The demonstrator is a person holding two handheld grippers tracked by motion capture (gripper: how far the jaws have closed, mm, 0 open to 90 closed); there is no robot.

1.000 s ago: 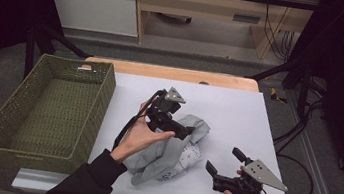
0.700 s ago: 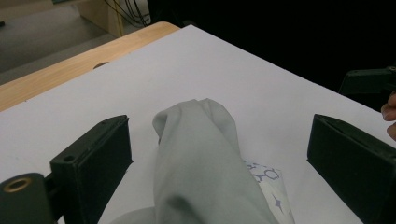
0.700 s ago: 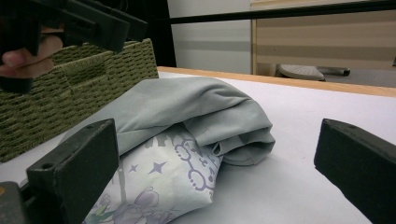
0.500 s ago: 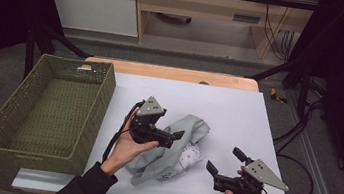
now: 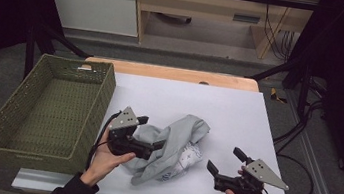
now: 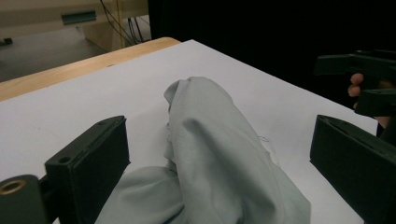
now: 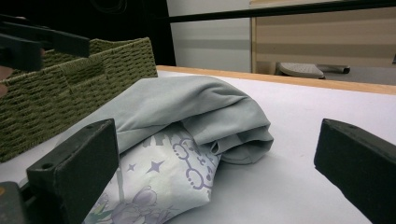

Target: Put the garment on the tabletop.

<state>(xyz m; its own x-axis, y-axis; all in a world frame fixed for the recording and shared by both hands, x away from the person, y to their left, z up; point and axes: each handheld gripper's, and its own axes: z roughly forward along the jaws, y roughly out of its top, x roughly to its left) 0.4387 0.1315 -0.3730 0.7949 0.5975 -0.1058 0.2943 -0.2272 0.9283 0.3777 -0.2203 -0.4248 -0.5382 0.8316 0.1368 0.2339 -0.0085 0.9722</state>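
We see a pale grey garment (image 5: 174, 140) with a white, purple-printed panel, an olive-green woven basket (image 5: 52, 106), and black grippers.

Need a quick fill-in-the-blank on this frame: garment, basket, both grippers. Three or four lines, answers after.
1. The grey garment lies on the white ____.
2. The woven basket is ____ in colour.
3. The left gripper has its jaws ____ around a fold of the garment.
4. The right gripper sits apart from the garment, jaws ____.

Missing words: table; green; open; open
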